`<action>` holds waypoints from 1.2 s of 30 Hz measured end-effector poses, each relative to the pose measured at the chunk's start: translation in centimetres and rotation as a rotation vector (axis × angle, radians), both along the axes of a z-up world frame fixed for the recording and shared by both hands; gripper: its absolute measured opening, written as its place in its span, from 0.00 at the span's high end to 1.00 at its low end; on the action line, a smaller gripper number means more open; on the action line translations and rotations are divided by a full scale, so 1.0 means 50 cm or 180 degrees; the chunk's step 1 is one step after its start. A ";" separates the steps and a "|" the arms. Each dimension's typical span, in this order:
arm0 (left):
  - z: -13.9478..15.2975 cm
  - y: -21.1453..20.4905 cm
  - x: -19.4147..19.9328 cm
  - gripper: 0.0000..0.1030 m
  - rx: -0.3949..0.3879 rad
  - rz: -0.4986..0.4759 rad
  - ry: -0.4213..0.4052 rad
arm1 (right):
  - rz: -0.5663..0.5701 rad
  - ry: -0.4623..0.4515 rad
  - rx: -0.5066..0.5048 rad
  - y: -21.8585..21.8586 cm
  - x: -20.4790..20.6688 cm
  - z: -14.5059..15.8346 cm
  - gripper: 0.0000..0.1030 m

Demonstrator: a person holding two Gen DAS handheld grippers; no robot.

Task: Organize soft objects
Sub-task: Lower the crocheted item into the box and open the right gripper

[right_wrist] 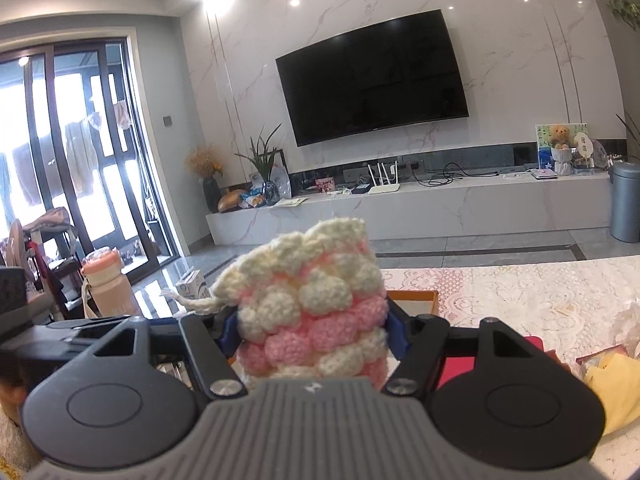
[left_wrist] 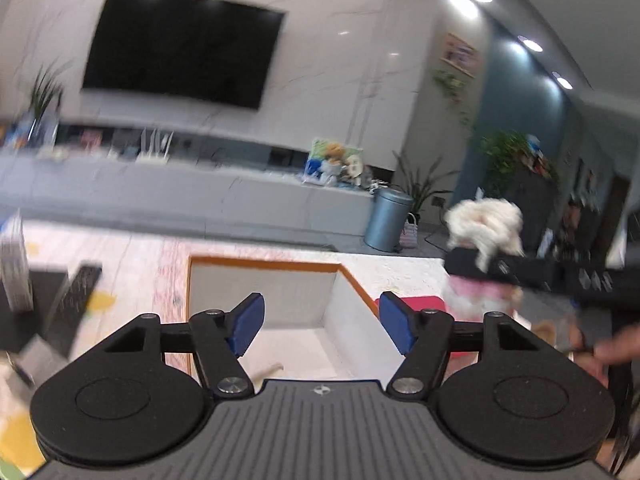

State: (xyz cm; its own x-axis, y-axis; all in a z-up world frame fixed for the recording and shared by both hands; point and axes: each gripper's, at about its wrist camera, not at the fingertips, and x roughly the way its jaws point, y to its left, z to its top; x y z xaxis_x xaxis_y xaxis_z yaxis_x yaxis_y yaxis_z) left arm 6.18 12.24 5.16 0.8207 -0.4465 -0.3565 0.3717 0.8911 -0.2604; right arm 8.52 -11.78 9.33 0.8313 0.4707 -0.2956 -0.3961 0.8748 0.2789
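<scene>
My right gripper is shut on a pink and cream crocheted pouch, held upright above the table with its drawstring hanging left. The pouch also shows blurred in the left wrist view, at the right, above the right gripper's black body. My left gripper is open and empty, its blue pads spread over a white open box with an orange rim. The box interior looks mostly bare, with a pale scrap near its front.
A red flat item lies right of the box on the lace tablecloth. Yellow cloth and crinkled wrappers sit at the right. A peach bottle and small carton stand left. Dark objects lie left of the box.
</scene>
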 end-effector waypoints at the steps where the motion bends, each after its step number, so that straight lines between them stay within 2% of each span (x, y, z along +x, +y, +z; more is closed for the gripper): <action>1: -0.003 0.008 0.010 0.25 -0.0073 0.0070 0.0056 | 0.0013 0.0019 -0.0015 0.005 0.004 -0.001 0.35; 4: -0.010 0.031 0.027 0.27 -0.0167 0.0311 0.0159 | 0.0025 0.0077 -0.0122 0.021 0.015 -0.009 0.35; 10: -0.011 0.059 0.037 0.28 -0.0113 0.0882 0.0305 | -0.0009 0.0275 -0.0516 0.064 0.042 -0.042 0.35; 15: -0.014 0.059 0.032 0.28 0.0245 0.1192 0.0304 | 0.0170 0.0568 -0.0748 0.091 0.080 -0.081 0.35; 17: -0.015 0.060 0.031 0.28 0.0304 0.1252 0.0304 | 0.0192 0.0668 -0.0829 0.098 0.093 -0.095 0.35; 22: -0.014 0.072 0.030 0.28 0.0232 0.1355 0.0309 | 0.0163 0.0945 -0.0942 0.107 0.111 -0.135 0.34; 26: -0.016 0.077 0.033 0.28 0.0233 0.1412 0.0378 | 0.0115 0.0975 -0.0970 0.108 0.110 -0.148 0.30; 31: -0.021 0.066 0.035 0.28 0.0448 0.1468 0.0402 | 0.0177 0.0983 -0.0849 0.112 0.104 -0.140 0.08; 34: -0.021 0.058 0.033 0.29 0.0577 0.1494 0.0350 | 0.0188 0.0957 -0.0837 0.115 0.098 -0.129 0.06; 36: -0.021 0.056 0.032 0.29 0.0566 0.1474 0.0348 | 0.0225 0.0935 -0.0804 0.113 0.094 -0.127 0.06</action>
State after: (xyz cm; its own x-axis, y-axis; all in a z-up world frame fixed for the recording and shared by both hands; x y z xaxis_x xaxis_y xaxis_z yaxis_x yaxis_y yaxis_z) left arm 7.77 15.04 4.13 0.8719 0.0309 -0.4888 -0.0940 0.9900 -0.1050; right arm 13.24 -6.10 2.98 0.6623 0.4056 -0.6300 -0.3932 0.9039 0.1687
